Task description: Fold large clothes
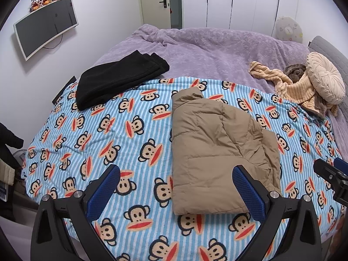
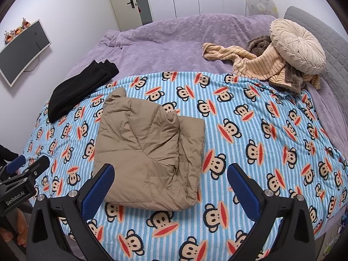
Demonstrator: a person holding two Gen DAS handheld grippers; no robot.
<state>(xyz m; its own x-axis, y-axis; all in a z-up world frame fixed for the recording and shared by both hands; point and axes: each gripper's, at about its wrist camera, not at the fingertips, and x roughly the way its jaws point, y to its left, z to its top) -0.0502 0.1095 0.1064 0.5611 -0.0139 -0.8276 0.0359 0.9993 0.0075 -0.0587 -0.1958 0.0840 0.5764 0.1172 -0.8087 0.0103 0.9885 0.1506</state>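
Note:
A tan padded jacket (image 1: 217, 148) lies folded into a compact bundle on the blue striped monkey-print blanket (image 1: 108, 130); it also shows in the right wrist view (image 2: 148, 152). My left gripper (image 1: 176, 174) is open and empty, held above the blanket just in front of the jacket's near edge. My right gripper (image 2: 170, 174) is open and empty, also in front of the jacket. Each gripper shows at the edge of the other's view: the right one (image 1: 332, 174) and the left one (image 2: 24, 174).
A folded black garment (image 1: 117, 78) lies at the blanket's far left. A cream striped garment (image 2: 256, 63), a brown cloth and a round cream cushion (image 2: 298, 45) lie at the far right on the purple bedspread (image 2: 163, 43). A wall screen (image 1: 45, 26) hangs left.

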